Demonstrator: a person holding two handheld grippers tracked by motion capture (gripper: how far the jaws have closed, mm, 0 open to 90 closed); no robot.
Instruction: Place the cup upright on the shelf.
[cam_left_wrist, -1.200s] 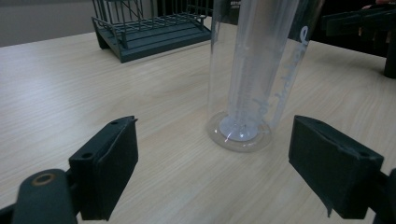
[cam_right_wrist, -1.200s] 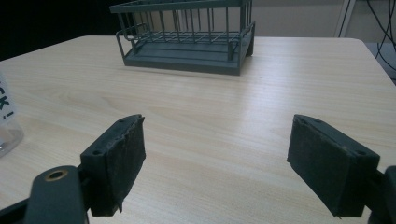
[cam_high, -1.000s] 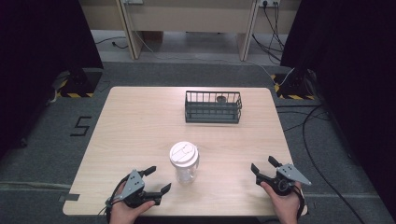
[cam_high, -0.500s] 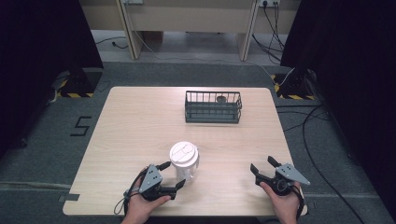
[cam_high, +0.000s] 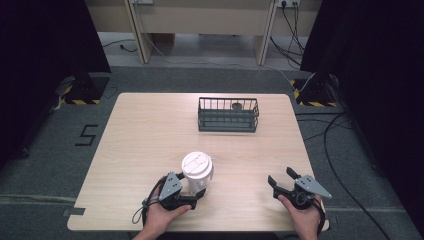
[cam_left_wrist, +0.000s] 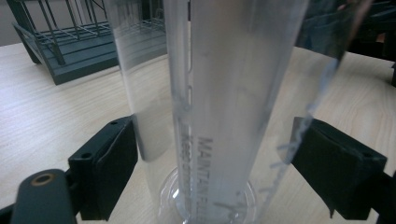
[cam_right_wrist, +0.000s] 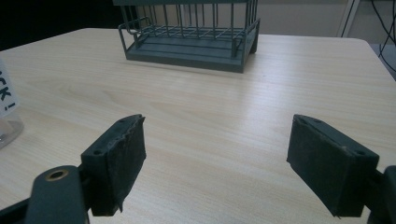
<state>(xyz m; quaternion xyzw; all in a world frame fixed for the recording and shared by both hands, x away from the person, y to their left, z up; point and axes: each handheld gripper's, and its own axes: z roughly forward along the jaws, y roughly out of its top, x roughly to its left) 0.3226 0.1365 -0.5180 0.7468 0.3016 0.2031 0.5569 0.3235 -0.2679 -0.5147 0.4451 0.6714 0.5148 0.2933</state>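
**Left tool around the cup, right tool waiting**

A clear plastic cup with a white lid stands upright on the wooden desk, near the front edge and a little left of the middle. The left tool is at the cup's lower part. In the left gripper view its two black jaws stand on both sides of the cup; the left jaw is just at the wall, while the right jaw seems a little apart, so I cannot tell if the cup is really pinched.

The right tool is near the front right corner, well apart from the cup, with its jaws spread wide and nothing between them.

A dark wire basket stands toward the back edge, right of the middle, with a small dark thing inside that is too small to identify.
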